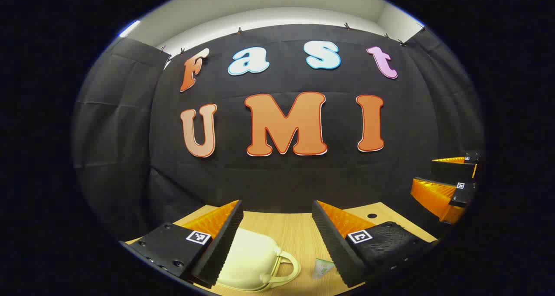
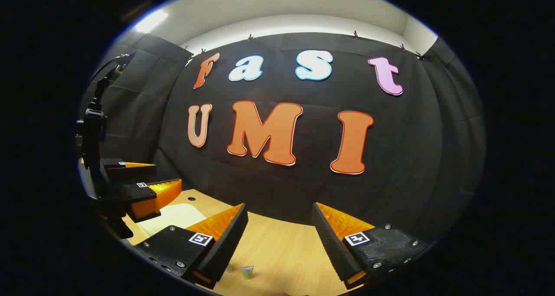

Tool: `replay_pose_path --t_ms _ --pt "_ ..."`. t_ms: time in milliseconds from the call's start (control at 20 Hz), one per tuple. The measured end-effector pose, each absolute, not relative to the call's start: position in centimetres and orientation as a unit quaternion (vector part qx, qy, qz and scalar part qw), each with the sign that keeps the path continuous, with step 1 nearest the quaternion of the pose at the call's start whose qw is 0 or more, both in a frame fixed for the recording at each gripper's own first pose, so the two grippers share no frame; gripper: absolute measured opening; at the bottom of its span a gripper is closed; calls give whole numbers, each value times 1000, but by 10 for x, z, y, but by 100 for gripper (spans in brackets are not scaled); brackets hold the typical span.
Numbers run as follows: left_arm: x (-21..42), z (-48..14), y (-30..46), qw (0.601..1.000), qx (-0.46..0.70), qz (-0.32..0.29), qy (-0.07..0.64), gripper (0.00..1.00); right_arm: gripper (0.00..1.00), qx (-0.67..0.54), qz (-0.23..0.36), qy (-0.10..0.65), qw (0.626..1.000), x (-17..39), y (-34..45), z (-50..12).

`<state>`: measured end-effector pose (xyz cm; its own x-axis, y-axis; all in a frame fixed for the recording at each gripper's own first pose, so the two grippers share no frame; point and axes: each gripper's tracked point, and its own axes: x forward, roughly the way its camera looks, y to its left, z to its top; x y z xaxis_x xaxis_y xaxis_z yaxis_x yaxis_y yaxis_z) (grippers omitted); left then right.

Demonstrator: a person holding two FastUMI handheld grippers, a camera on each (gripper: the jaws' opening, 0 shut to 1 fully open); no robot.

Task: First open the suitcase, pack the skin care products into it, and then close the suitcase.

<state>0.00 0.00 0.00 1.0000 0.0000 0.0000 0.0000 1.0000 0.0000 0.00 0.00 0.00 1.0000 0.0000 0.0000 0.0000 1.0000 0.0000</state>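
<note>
A small cream suitcase (image 1: 249, 261) lies flat on the wooden table (image 1: 290, 226), lid down, its handle (image 1: 288, 268) facing right. My left gripper (image 1: 276, 207) hovers open above it, with the case showing below the left finger. A small pale green skin care tube (image 1: 323, 268) lies just right of the handle. My right gripper (image 2: 279, 207) is open over bare table, holding nothing, with the same tube (image 2: 247, 271) low between its fingers. From the right gripper view, the left gripper (image 2: 158, 177) hangs over the cream suitcase (image 2: 173, 216). The right gripper (image 1: 440, 177) also appears open at the far right of the left gripper view.
The booth's black cloth wall (image 1: 277, 174) stands close behind the table's far edge. A small round hole (image 1: 371, 216) sits in the tabletop at the back right. A dark stand with a cable (image 2: 93, 127) rises at the left edge of the right gripper view.
</note>
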Motion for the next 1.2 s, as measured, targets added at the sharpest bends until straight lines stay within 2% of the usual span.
replay_pose_path --t_ms 850,1200 --pt "-6 -4 -20 1000 23 -11 -1 98 95 14 1 18 1000 -4 -5 -19" --pt "-3 -29 -16 994 109 -17 11 99 95 7 -4 21 1000 -10 -12 -22"
